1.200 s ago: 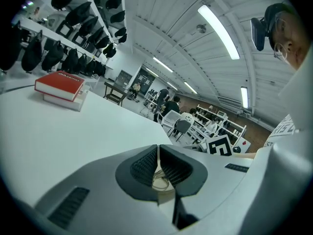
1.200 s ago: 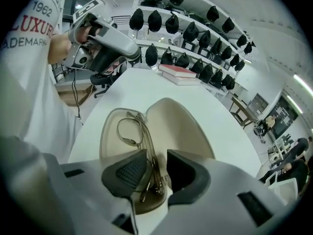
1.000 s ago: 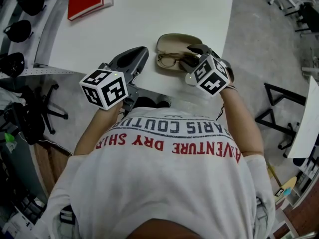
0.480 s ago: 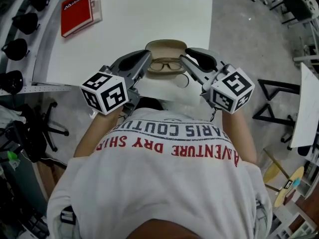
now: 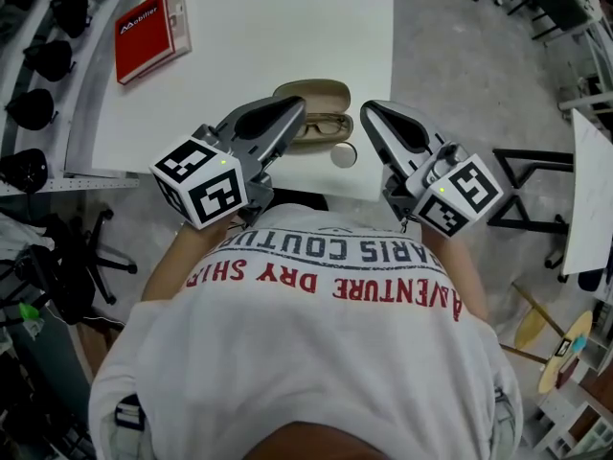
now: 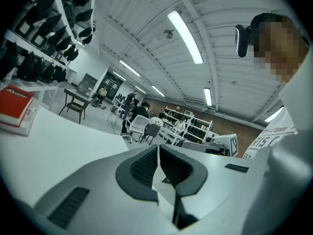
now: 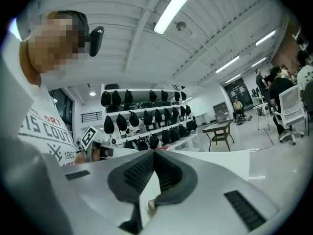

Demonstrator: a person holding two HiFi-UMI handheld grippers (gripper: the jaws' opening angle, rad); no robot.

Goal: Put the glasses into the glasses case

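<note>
1. Glasses (image 5: 321, 123) lay in the open case (image 5: 311, 91) on the table (image 5: 268, 36), between the tips of the two claws.
2. Left claw (image 5: 298, 106) (image 6: 157, 148) hung with its jaws together and nothing between them, the case just right of its tip.
3. Right claw (image 5: 368, 111) (image 7: 154, 153) was likewise closed and empty, the glasses left of its tip and a small disc (image 5: 342, 154) beside it.
</note>
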